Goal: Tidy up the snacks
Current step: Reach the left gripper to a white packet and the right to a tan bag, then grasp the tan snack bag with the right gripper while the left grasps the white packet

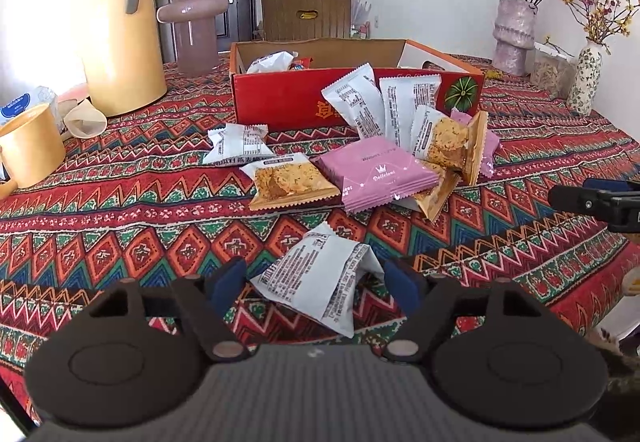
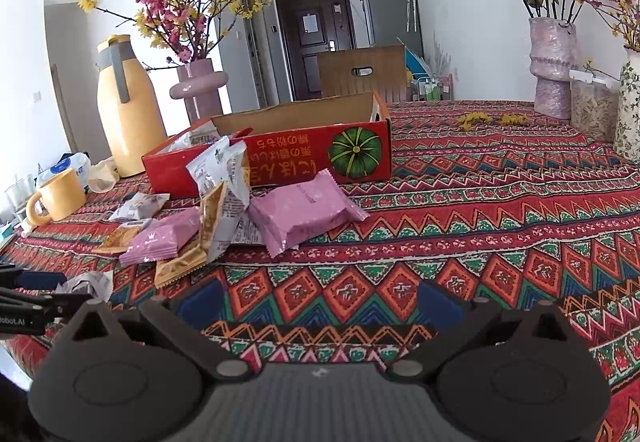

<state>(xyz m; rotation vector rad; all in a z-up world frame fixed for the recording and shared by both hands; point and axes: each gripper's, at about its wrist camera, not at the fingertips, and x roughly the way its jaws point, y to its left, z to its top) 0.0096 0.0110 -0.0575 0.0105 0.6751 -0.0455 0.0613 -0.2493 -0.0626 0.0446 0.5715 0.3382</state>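
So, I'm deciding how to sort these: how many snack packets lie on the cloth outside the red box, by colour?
Pink packets: 2
White packets: 4
Tan oat-bar packets: 3, less certain where they overlap
Total: 9

Home dining room, patterned tablecloth (image 2: 480, 202), flower vases (image 2: 552, 66), thermos jug (image 1: 120, 22), front door (image 2: 316, 38)

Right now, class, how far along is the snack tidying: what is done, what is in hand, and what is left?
Done: a few packets already lie inside the red box. In hand: the left claw is around a white packet on the tablecloth, not clearly gripping. The right claw is open and empty. Left: the pile of packets outside the box.
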